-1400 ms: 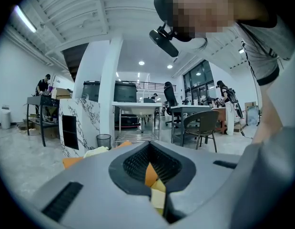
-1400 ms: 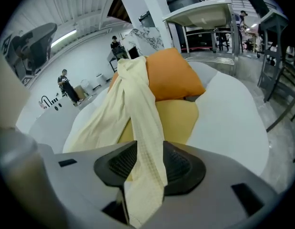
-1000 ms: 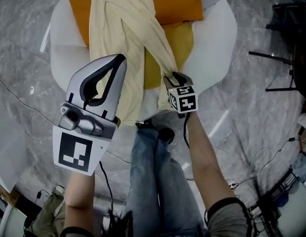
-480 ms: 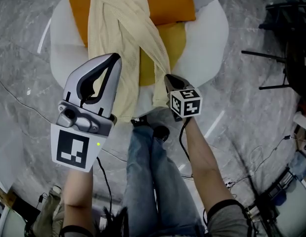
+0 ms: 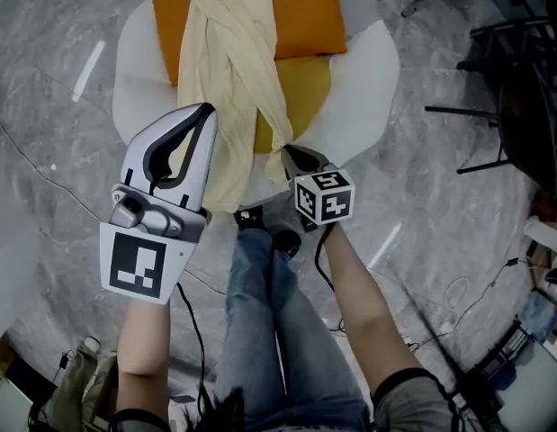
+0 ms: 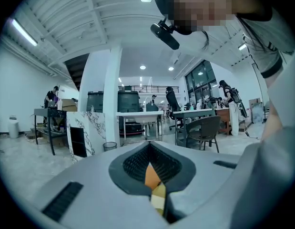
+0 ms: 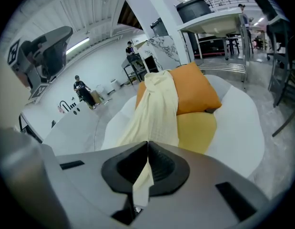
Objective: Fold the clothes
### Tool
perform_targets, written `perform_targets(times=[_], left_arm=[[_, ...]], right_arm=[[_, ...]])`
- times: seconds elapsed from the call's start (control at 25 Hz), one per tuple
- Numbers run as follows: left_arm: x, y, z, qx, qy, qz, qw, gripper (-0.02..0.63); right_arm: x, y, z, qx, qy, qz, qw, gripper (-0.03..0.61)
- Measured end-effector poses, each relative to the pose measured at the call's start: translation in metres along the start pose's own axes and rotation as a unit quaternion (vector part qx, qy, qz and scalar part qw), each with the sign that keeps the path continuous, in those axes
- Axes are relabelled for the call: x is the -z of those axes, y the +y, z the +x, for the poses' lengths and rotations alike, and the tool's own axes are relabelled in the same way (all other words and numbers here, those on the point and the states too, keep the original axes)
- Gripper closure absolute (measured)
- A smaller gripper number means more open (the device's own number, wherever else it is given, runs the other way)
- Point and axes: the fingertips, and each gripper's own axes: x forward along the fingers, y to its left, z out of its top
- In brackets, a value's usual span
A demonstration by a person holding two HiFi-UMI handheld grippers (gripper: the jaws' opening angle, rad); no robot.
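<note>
Grey marble floor (image 5: pixel 62 25) is seen beneath a white round seat (image 5: pixel 368 70), on which an orange cushion (image 5: pixel 300 12) and a yellow cushion (image 5: pixel 305 93) are laid. Ahead of both tongs a cream garment (image 5: pixel 229 52) is draped lengthwise over the cushions. Its near end is pinched between the jaws of the right tongs (image 5: pixel 287 151) and stretches away from their tips. The left tongs (image 5: pixel 206 111), held alongside over the garment's edge, are pressed together; whether cloth is caught there cannot be told.

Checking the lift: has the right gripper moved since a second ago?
Yes. The right gripper drew back off the yellow cushion toward the near seat rim, gripping the cloth.
</note>
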Motion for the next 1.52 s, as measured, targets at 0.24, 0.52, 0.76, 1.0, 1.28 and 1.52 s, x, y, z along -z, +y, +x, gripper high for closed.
perform_targets(times=[0.24,0.52,0.76,1.0,1.28,1.52], left_arm=[[-0.033,0.008,-0.043,-0.014,-0.002,0.006,0.9999,0.611],[-0.051,0.051,-0.075,-0.003,-0.011,0.009,0.9999,0.611],[-0.052,0.1,-0.096,0.035,-0.011,0.012,0.9993,0.611],[-0.037,0.135,-0.113,0.065,0.001,0.016,0.9977,0.611],[-0.005,0.165,-0.129,0.081,0.009,0.005,0.9967,0.611],[0.02,0.182,-0.136,0.087,0.013,0.0,0.9961,0.611]], right_arm=[[-0.017,0.047,-0.018,-0.008,-0.005,-0.005,1.0,0.569],[-0.034,0.101,-0.004,0.002,-0.003,-0.014,1.0,0.569],[-0.042,0.147,0.023,0.03,-0.01,0.01,0.999,0.569],[-0.035,0.189,0.062,0.047,0.007,0.009,0.999,0.569],[-0.019,0.214,0.112,0.06,0.035,-0.005,0.998,0.568],[-0.015,0.224,0.147,0.059,0.027,-0.007,0.998,0.568]])
